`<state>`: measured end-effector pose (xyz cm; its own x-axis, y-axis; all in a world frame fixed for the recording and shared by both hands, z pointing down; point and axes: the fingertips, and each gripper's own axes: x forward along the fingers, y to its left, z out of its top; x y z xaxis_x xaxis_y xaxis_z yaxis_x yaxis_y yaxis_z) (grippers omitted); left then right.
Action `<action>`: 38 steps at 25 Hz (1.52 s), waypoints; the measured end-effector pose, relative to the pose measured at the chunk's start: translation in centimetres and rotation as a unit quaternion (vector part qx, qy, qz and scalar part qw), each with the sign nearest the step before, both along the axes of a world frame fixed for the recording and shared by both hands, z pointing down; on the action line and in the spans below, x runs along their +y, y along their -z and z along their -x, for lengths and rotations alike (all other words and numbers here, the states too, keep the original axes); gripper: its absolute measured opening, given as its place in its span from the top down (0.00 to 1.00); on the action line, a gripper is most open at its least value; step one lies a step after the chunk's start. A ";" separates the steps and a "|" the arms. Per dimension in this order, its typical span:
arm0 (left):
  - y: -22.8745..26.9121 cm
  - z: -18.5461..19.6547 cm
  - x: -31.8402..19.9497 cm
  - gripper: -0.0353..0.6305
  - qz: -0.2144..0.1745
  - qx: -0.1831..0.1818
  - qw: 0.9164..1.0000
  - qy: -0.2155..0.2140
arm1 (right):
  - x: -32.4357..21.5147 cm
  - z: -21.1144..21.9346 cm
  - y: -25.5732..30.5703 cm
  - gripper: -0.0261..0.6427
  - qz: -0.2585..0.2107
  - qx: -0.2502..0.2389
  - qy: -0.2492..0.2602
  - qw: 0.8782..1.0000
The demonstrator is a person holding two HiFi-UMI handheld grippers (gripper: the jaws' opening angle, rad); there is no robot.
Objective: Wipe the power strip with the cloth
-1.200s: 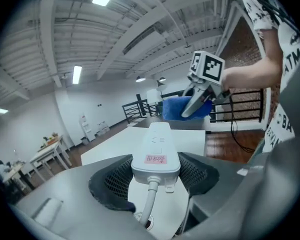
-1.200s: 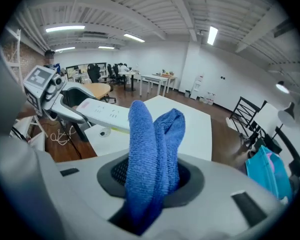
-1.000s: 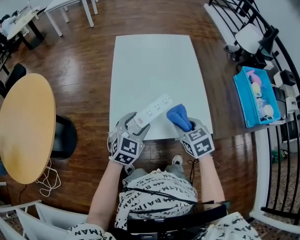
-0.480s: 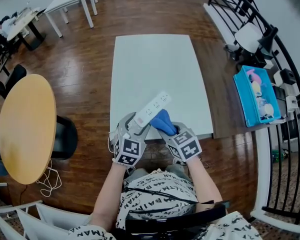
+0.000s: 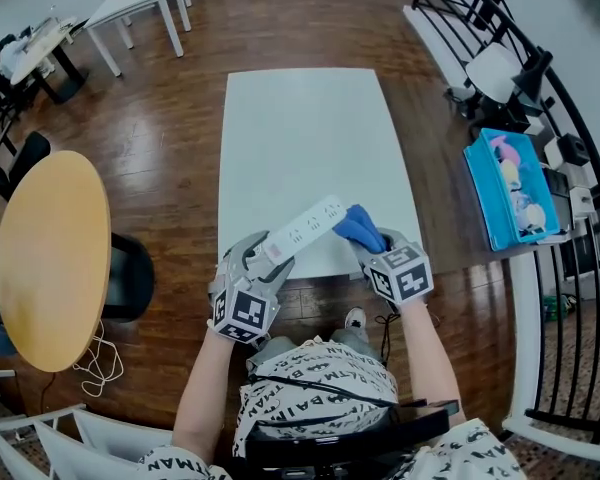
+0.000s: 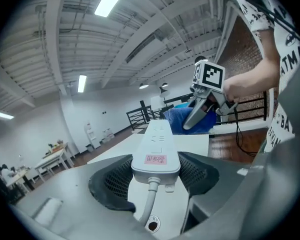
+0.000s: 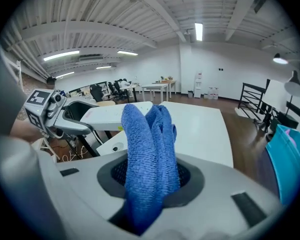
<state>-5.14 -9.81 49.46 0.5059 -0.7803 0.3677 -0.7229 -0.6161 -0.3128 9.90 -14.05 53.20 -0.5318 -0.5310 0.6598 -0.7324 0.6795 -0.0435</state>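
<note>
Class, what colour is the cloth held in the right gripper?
Blue; the cloth shows best in the right gripper view.

The right gripper (image 5: 372,246) and its blue cloth (image 5: 357,226) had swung left and down to the middle of the power strip (image 5: 302,232) half a second before, then slid back right, to the strip's far end, just right of centre in the head view; the strip tilted steeper, then lay flatter again; the left gripper (image 5: 263,260) drifted slightly toward the lower left.
</note>
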 end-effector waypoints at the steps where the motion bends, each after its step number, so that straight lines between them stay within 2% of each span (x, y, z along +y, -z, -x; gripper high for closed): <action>1: 0.1 0.1 0.2 0.52 -0.002 -0.002 1.000 -0.006 | -0.2 -0.7 0.1 0.77 -0.003 0.006 -0.001 1.000; 7: 0.2 -0.2 0.8 0.52 -0.006 -0.014 0.999 -0.035 | -0.7 -2.7 1.4 0.77 -0.020 0.023 0.007 1.000; 12: 0.5 -0.8 1.3 0.52 -0.010 -0.018 0.998 -0.065 | -0.2 -2.0 1.3 0.77 -0.022 0.054 0.055 0.997; 17: 0.8 -1.5 3.0 0.52 -0.014 -0.052 0.989 -0.140 | -0.8 -2.9 1.6 0.77 -0.023 0.084 0.092 0.992; 19: 0.9 -1.9 3.4 0.52 -0.016 -0.071 0.984 -0.163 | -0.5 -2.4 2.0 0.77 -0.028 0.105 0.137 0.985; 21: 0.8 -2.1 3.6 0.52 -0.016 -0.091 0.979 -0.183 | 0.4 -2.0 2.0 0.77 -0.037 0.145 0.209 0.966; 24: 0.6 -2.3 4.1 0.52 -0.015 -0.120 0.969 -0.217 | 1.6 -2.3 1.5 0.77 -0.034 0.204 0.303 0.930; 27: 0.6 -2.7 4.7 0.52 -0.015 -0.139 0.959 -0.245 | 2.6 -2.2 1.5 0.77 -0.031 0.231 0.367 0.901; 31: 0.0 -3.7 5.6 0.52 -0.009 -0.160 0.947 -0.277 | 4.0 -1.2 1.7 0.77 -0.044 0.275 0.444 0.852; 35: -0.5 -5.1 6.3 0.52 -0.006 -0.166 0.940 -0.300 | 5.6 1.7 2.3 0.77 -0.059 0.277 0.496 0.821; 38: -0.7 -6.1 6.8 0.52 -0.004 -0.163 0.936 -0.311 | 6.3 3.9 2.6 0.77 -0.070 0.265 0.514 0.813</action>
